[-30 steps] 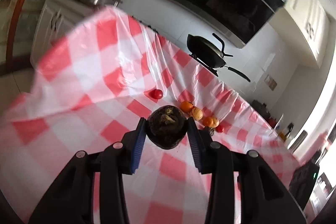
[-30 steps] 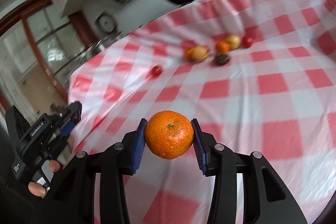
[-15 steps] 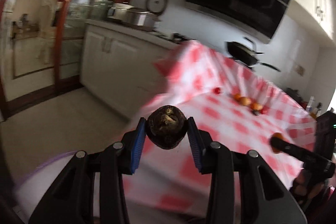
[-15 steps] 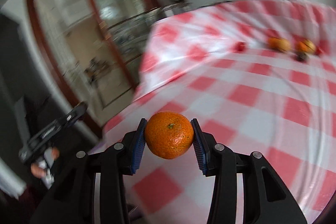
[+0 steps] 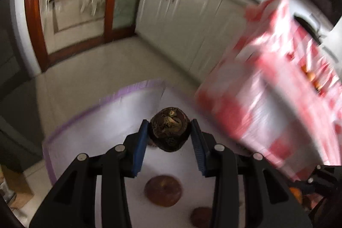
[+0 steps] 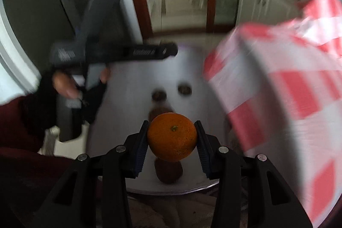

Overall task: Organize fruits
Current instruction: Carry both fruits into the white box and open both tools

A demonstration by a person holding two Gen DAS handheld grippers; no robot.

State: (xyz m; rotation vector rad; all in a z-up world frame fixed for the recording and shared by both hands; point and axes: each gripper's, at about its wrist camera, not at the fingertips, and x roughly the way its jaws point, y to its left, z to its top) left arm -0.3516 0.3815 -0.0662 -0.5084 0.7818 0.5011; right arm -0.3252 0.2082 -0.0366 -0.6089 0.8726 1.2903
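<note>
Left wrist view: the left gripper [image 5: 168,138] has its fingers clamped on a dark round fruit [image 5: 169,132], held above a white tray [image 5: 89,127] where two brownish fruits [image 5: 163,190] already lie; others remain on the checked table [image 5: 284,99].

Right wrist view: the right gripper [image 6: 172,139] pinches an orange [image 6: 172,136] over the same tray, so sorting looks partway done.
</note>
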